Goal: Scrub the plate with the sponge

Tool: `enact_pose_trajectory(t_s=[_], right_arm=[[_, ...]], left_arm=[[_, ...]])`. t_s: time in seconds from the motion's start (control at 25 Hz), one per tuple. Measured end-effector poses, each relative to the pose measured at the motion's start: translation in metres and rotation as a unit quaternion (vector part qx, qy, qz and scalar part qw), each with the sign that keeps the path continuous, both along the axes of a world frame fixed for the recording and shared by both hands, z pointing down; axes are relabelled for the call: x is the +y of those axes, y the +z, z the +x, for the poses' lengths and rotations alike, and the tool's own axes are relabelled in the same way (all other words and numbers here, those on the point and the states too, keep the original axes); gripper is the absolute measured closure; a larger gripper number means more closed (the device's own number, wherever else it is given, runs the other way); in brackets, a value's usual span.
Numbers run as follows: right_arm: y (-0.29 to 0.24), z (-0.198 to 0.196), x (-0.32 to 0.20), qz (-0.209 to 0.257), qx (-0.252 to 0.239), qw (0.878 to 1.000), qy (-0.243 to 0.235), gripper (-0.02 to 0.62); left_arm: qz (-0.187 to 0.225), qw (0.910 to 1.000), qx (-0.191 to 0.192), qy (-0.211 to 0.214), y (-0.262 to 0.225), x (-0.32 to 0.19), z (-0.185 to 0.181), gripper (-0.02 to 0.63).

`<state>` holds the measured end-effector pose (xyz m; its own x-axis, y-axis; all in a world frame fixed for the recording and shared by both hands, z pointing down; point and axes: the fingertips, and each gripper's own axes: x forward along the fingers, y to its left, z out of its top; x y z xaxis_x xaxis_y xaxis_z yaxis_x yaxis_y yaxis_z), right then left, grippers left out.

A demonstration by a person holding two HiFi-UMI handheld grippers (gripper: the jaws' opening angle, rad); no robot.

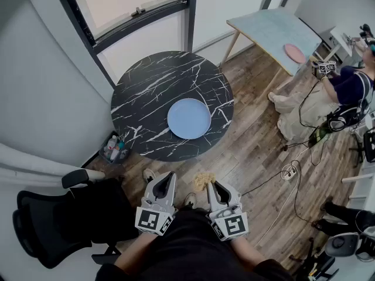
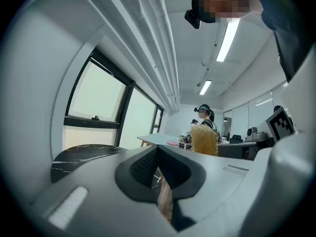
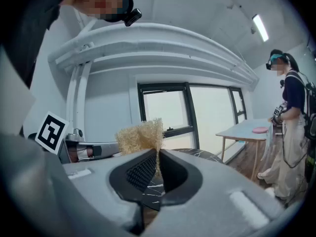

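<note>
Head view, plate: a pale blue plate (image 1: 188, 119) lies flat on the round black marbled surface (image 1: 146, 92), toward the near edge of that surface.
Head view, right claw: the right claw (image 1: 214, 186) is closed on a straw-coloured sponge (image 1: 204, 180), which is held in the air over the wooden floor (image 1: 258, 151), short of the surface.
Head view, left claw: the left claw (image 1: 169, 177) is closed and empty, just beside the right claw.
Head view, bearing: the plate lies ahead of both claws and well apart from them, slightly left of the right claw's line; a forward reach by the right claw is judged to be required.
Left gripper view, jaws: the jaws are seen together with nothing between them; the sponge (image 2: 204, 139) is seen to the right and the surface (image 2: 84, 154) ahead to the left.
Right gripper view, jaws: the jaws are pressed on the base of the sponge (image 3: 140, 135), whose tuft stands above the tips; the surface (image 3: 197, 154) is seen beyond, and the plate is not made out.
</note>
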<state>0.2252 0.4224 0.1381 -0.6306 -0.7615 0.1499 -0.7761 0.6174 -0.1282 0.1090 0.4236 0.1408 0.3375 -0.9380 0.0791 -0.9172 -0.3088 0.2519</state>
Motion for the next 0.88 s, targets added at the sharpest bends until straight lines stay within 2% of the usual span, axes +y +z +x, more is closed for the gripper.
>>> enact_pose_trajectory(t_s=[0.32, 0.56, 0.88], right_arm=[[0.004, 0.004, 0.001, 0.000, -0.001, 1.000, -0.006, 0.577], [0.005, 0.008, 0.006, -0.010, -0.024, 1.000, -0.018, 0.575], [0.011, 0.002, -0.015, -0.023, -0.015, 1.000, -0.008, 0.575]], left_arm=[[0.003, 1.0000, -0.005, -0.005, -0.004, -0.004, 0.002, 0.606], [-0.004, 0.9999, -0.003, -0.013, -0.001, -0.001, 0.007, 0.606], [-0.012, 0.9992, 0.003, -0.038, 0.005, -0.025, -0.021, 0.606]])
